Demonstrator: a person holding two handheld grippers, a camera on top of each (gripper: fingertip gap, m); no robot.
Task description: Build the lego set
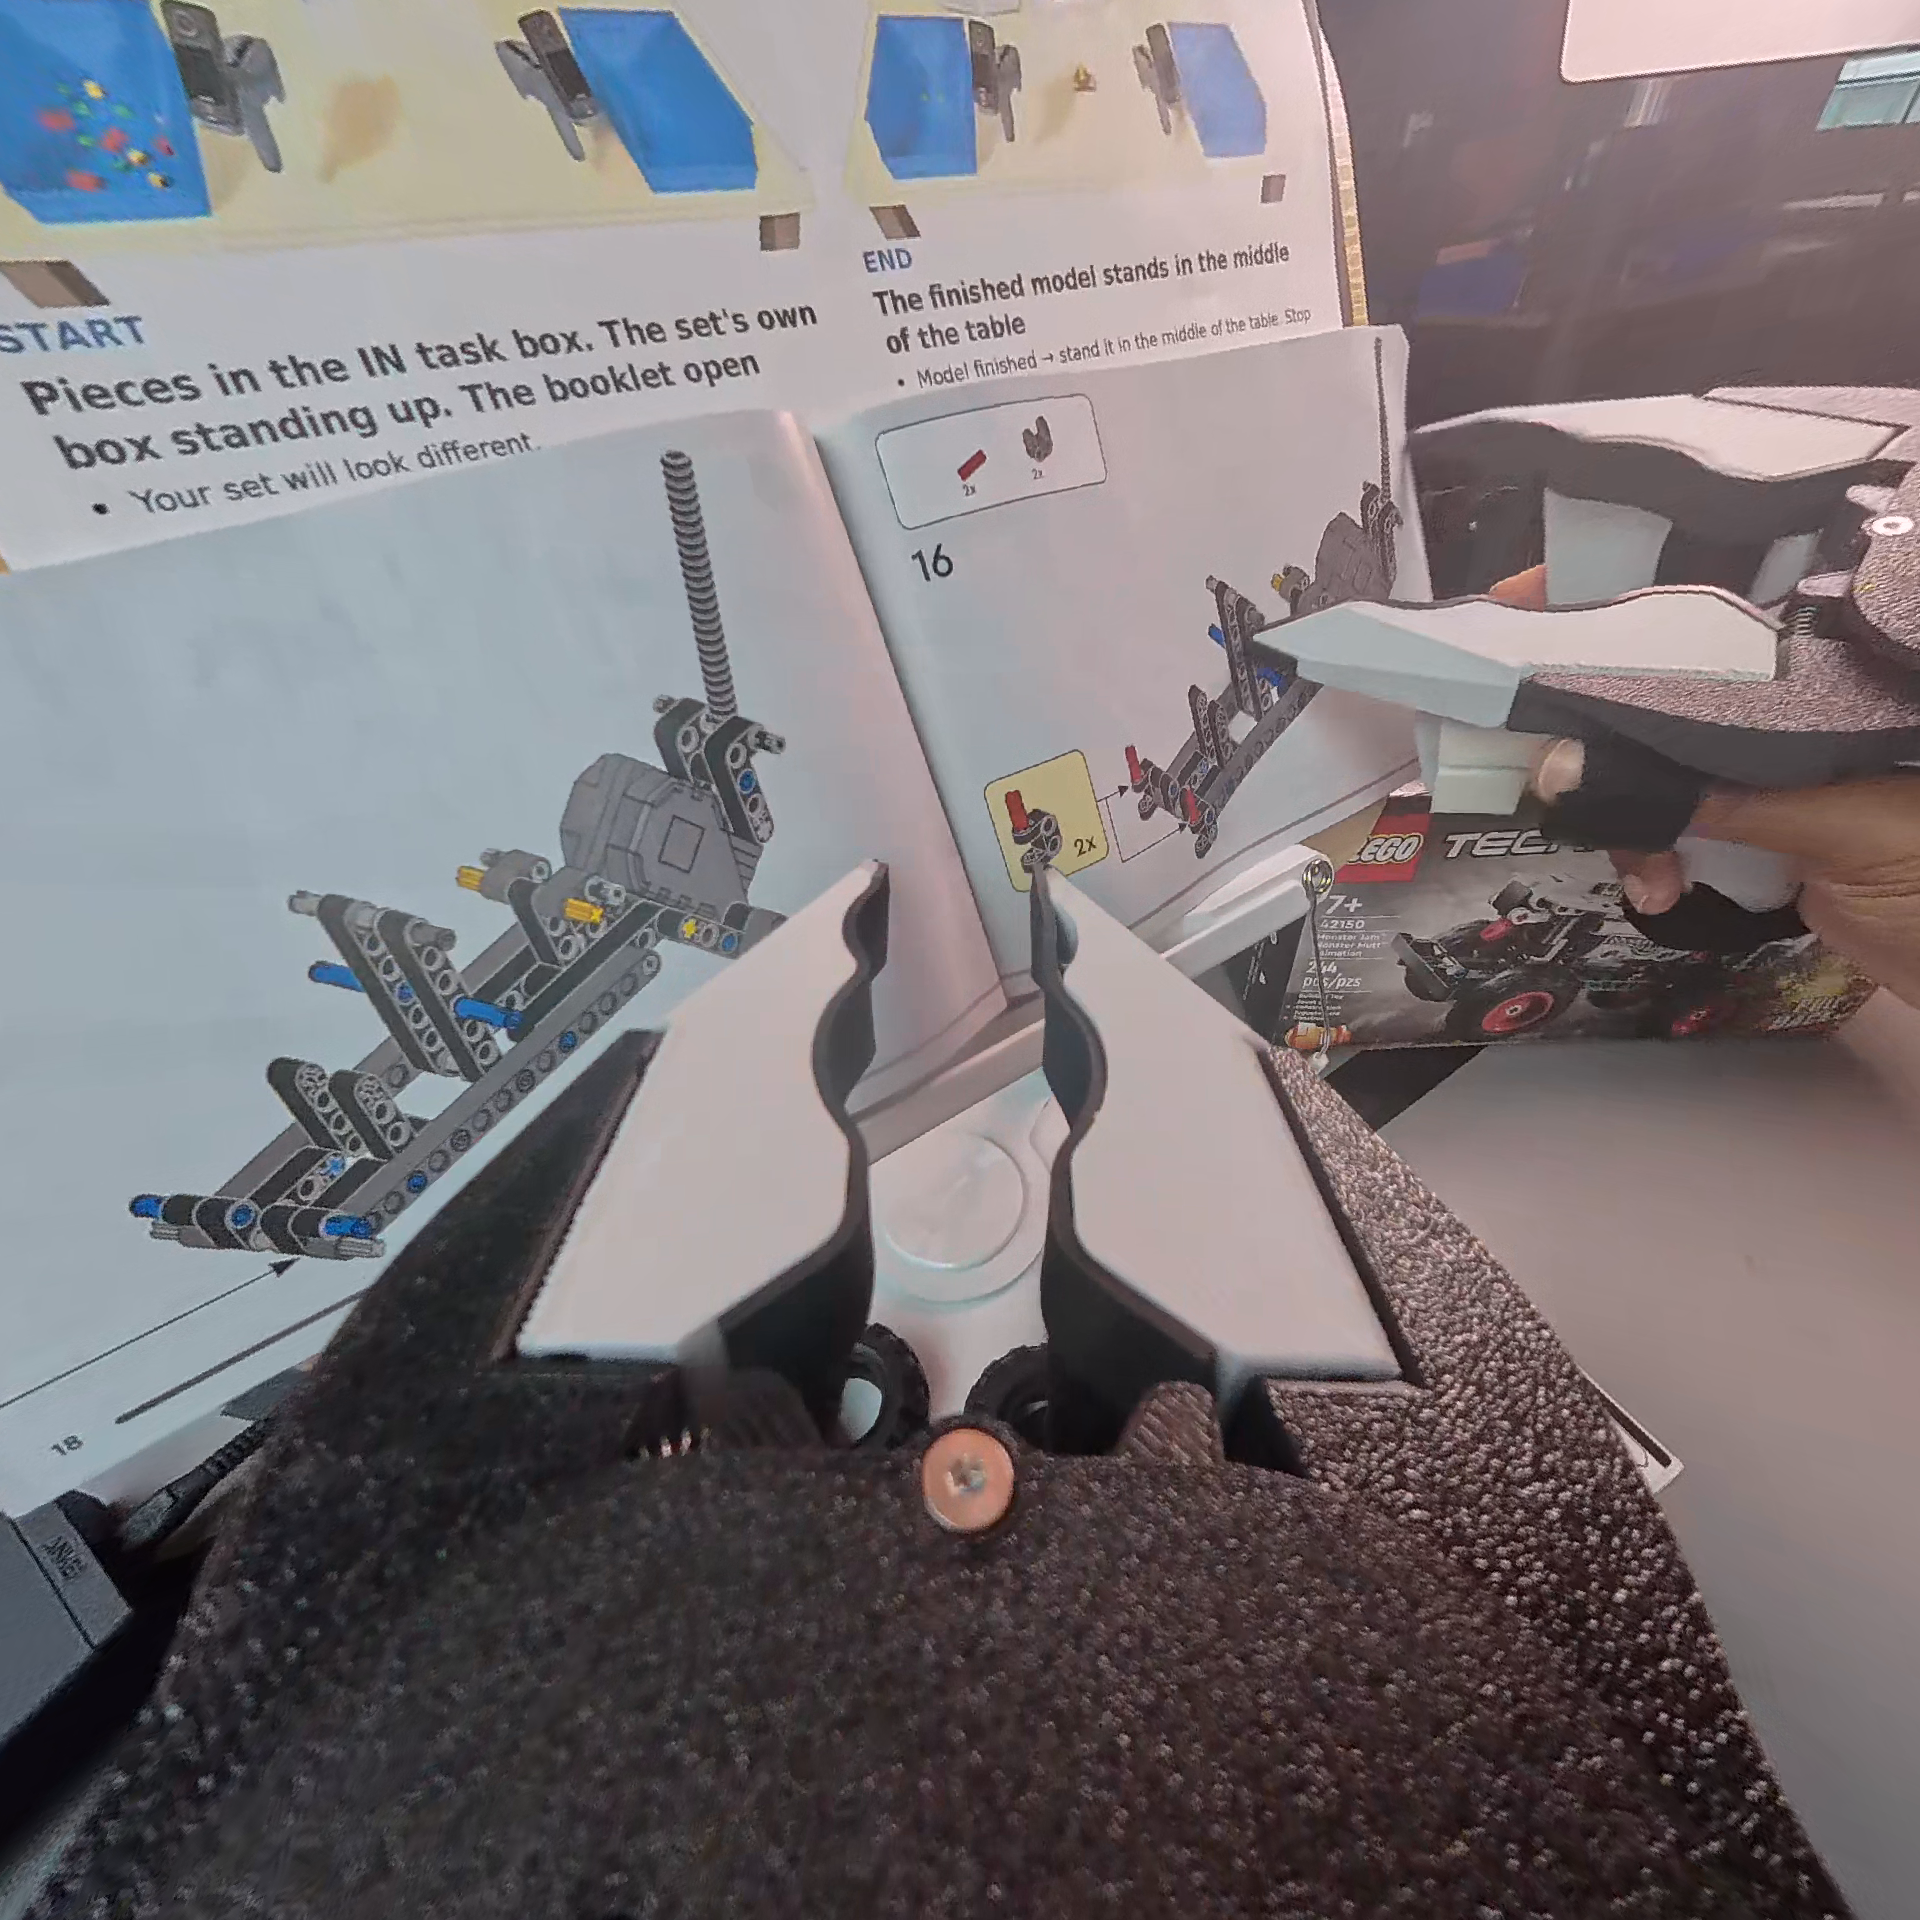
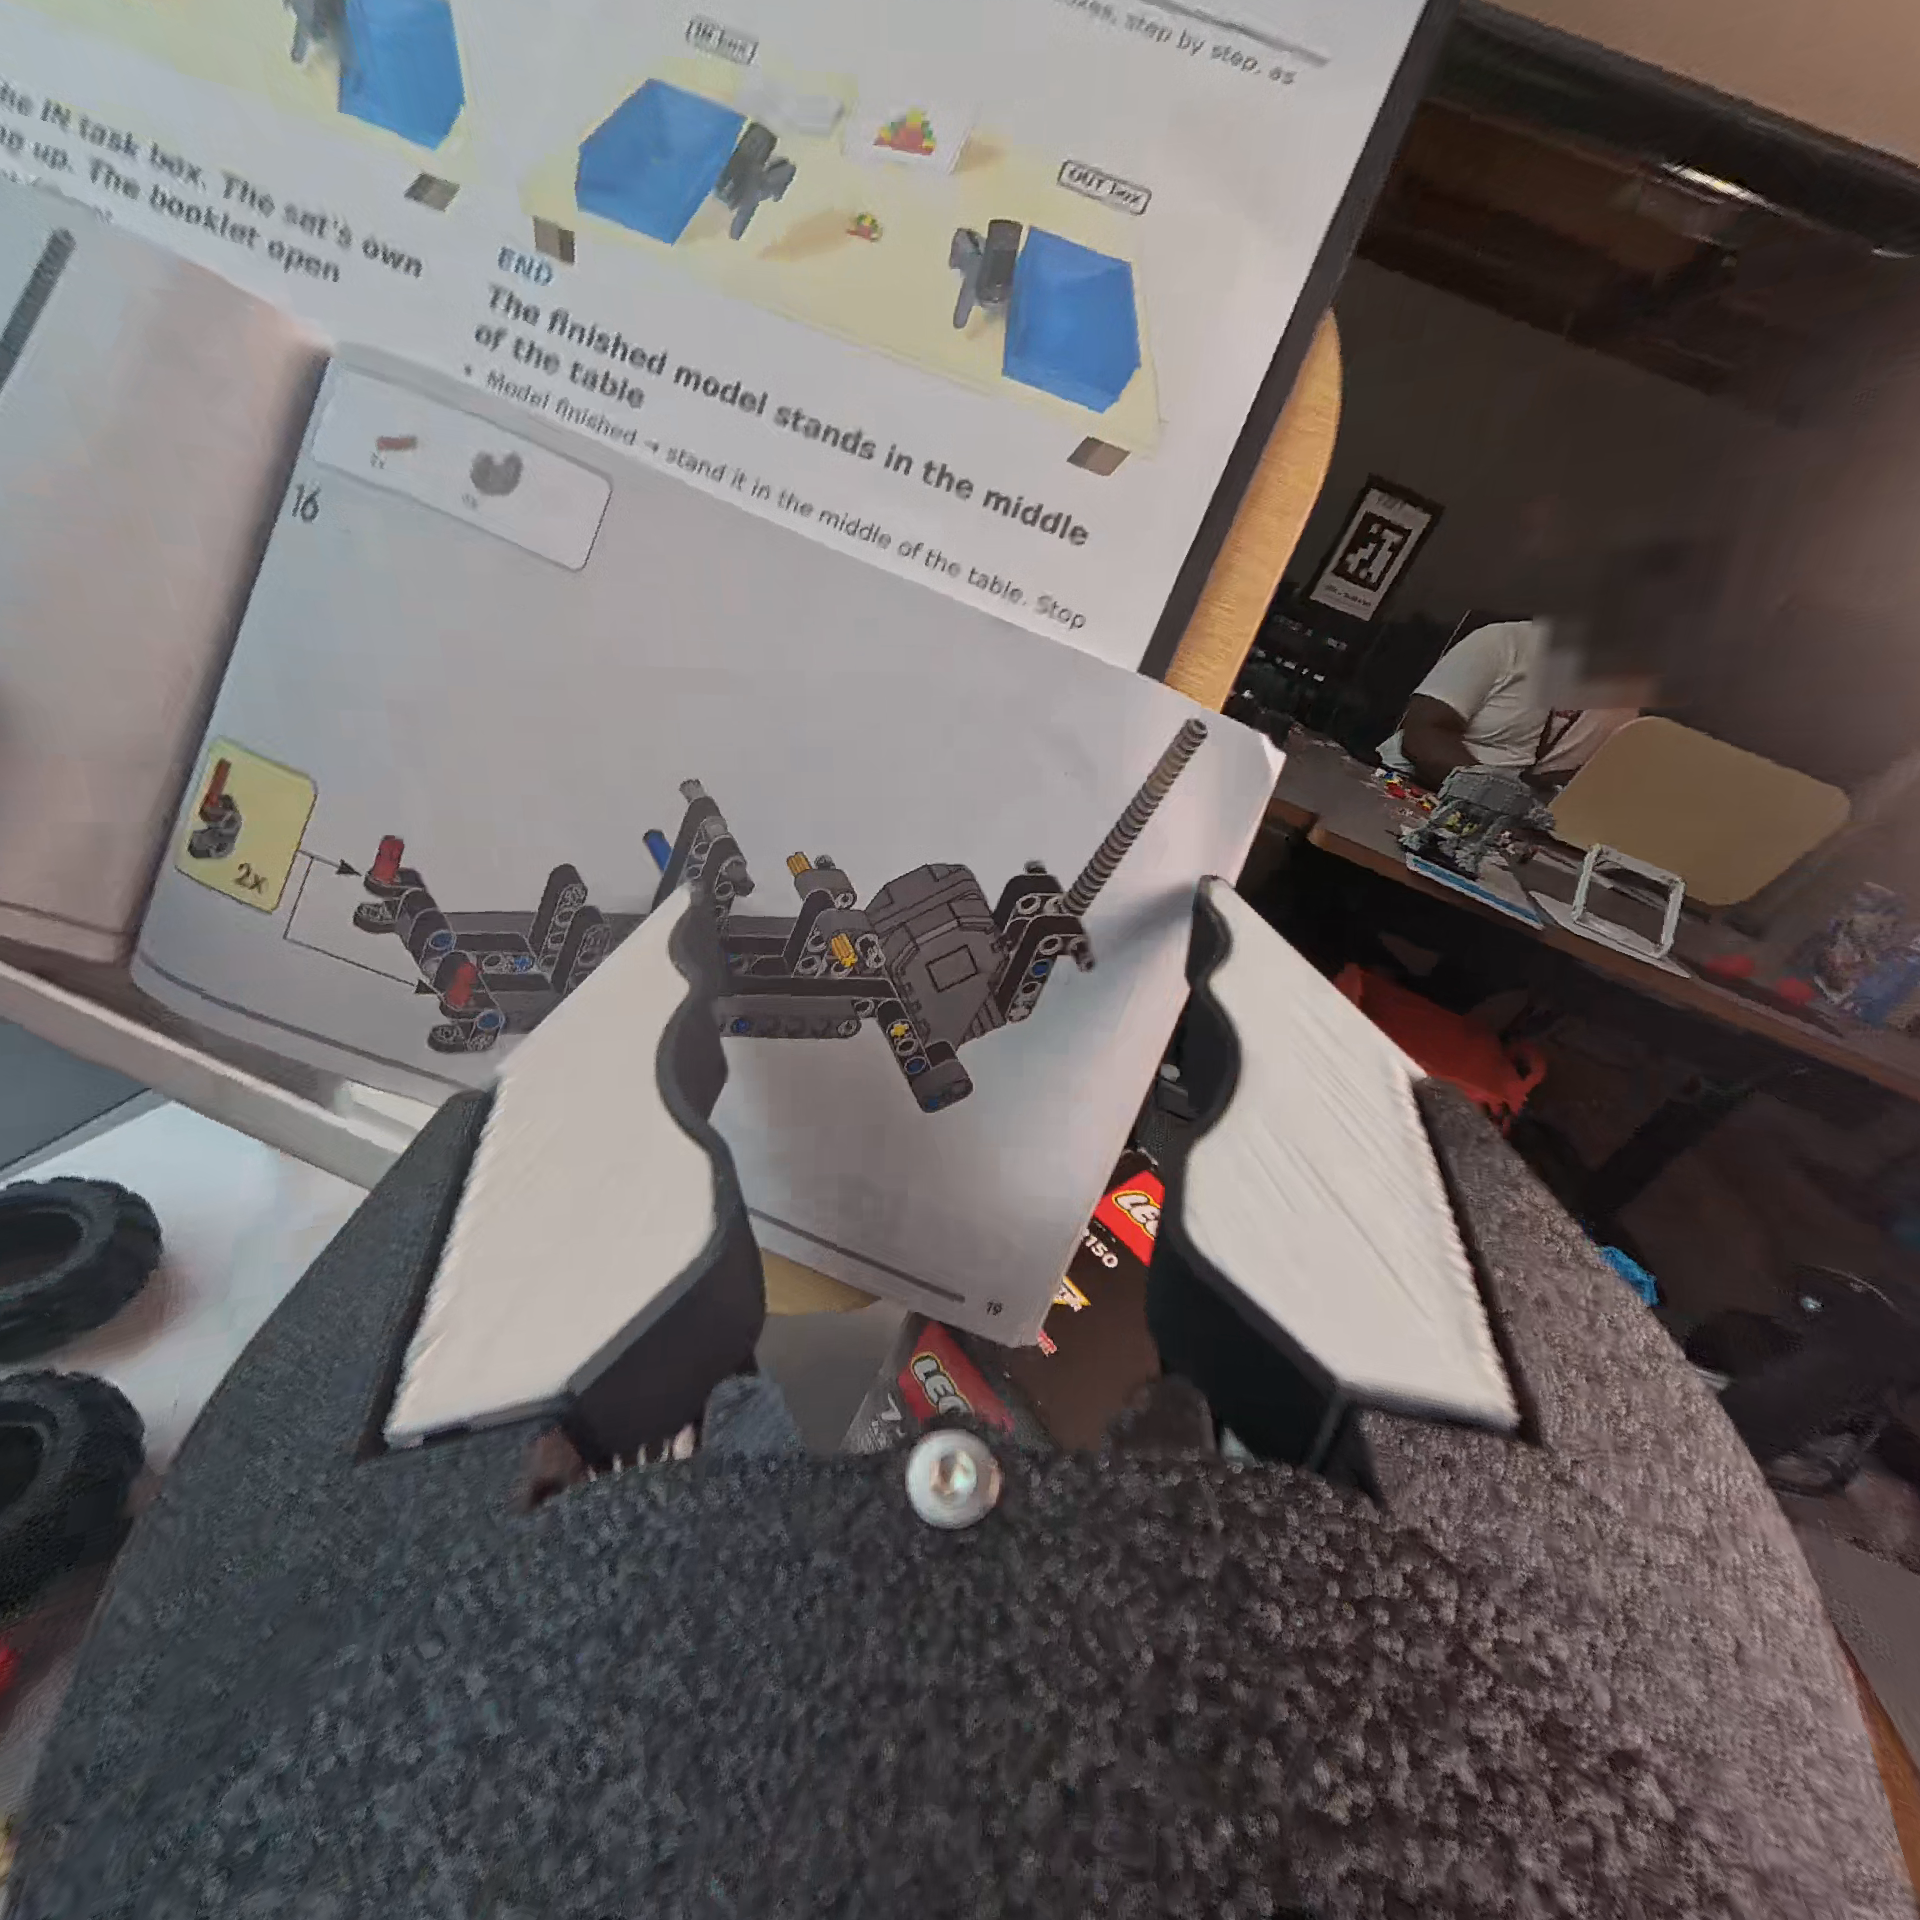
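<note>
Both wrist views, taken facing the open instruction booklet [image 1: 623,831], which stands propped on a white stand [image 1: 1226,925] at the back of the grey surface [image 1: 1662,1247]. The booklet serves as landmark. Behind it a printed task sheet [image 1: 520,343] stands upright; to its right and lower, partly behind the right-hand page, lies the set's own box [image 1: 1558,956].

Progress: no assembled model shows in either view. The only loose parts visible are black tyres [image 2: 62,1257], lying on the surface below and left of the booklet in the right wrist view, and two more just below the booklet's stand, seen between the left gripper's fingers. The pages on show picture a long chassis with a motor-like block and a spring rod. Judged from this, the build is at a reading or page-handling step, with most or all of the assembly not shown and possibly still to do.

Left gripper [image 1: 961,883]: jaws moderately parted, narrower than the right; it points at the booklet's centre fold, and its right fingertip lies over the lower left corner of the right-hand page. Contact cannot be confirmed; it grips nothing.

Right gripper [image 2: 940,904]: jaws wide apart, empty, in front of the right-hand page. In the left wrist view it hovers at that page's right edge, near touching.
</note>
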